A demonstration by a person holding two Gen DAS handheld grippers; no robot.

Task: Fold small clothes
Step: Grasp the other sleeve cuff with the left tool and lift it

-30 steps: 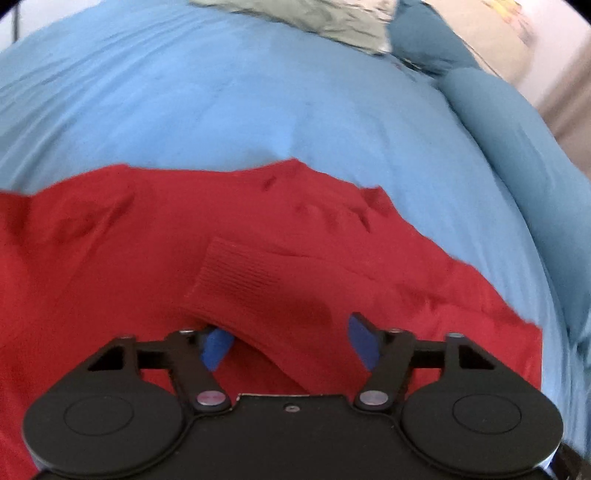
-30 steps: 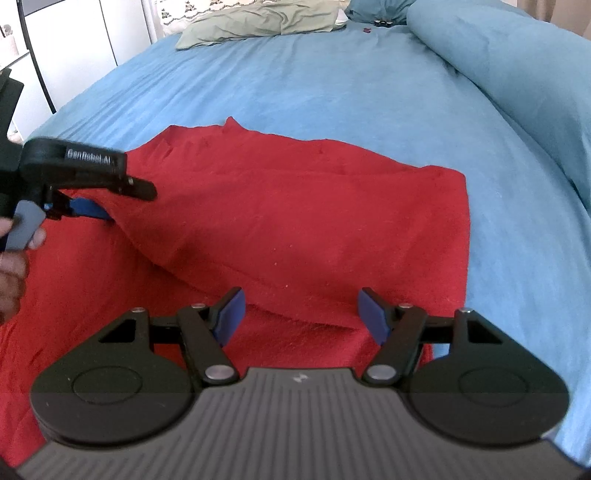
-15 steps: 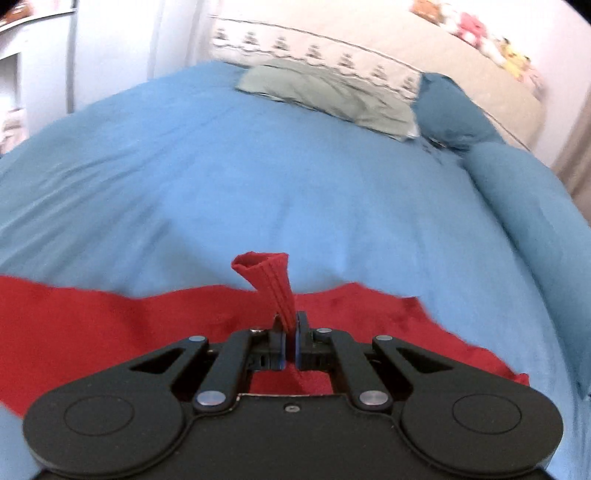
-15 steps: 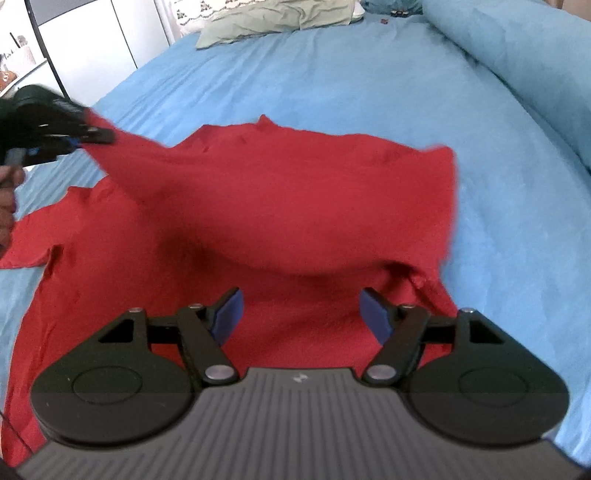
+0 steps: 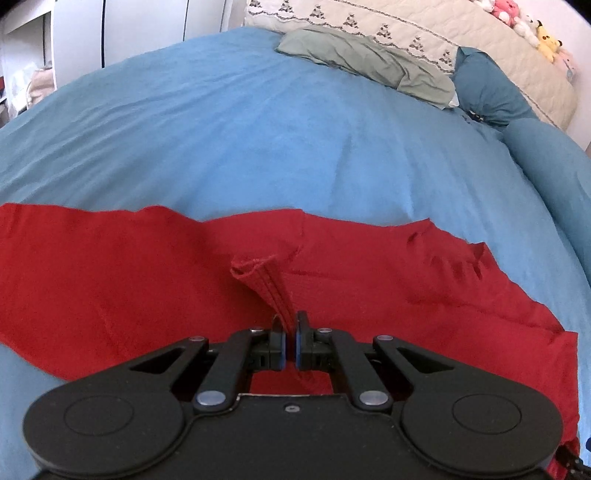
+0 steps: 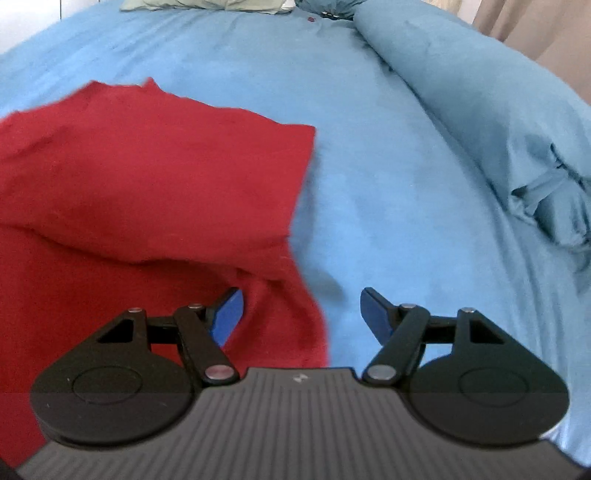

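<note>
Your left hand-held gripper is clamped on a stitched hem of the red garment, and that pinched strip stands up from the cloth in front of the pads. Its jaws have just closed onto this fabric. The garment lies spread on the bed, across its blue sheet, with one layer lifted over another in the right wrist view. Your right hand-held gripper hangs with its jaws wide apart over the garment's right edge; red cloth lies below its left finger and bare sheet below the right, nothing pressed. Further up the bed you have a green pillow, a rolled blue duvet along the right side, and plush toys on the headboard.
</note>
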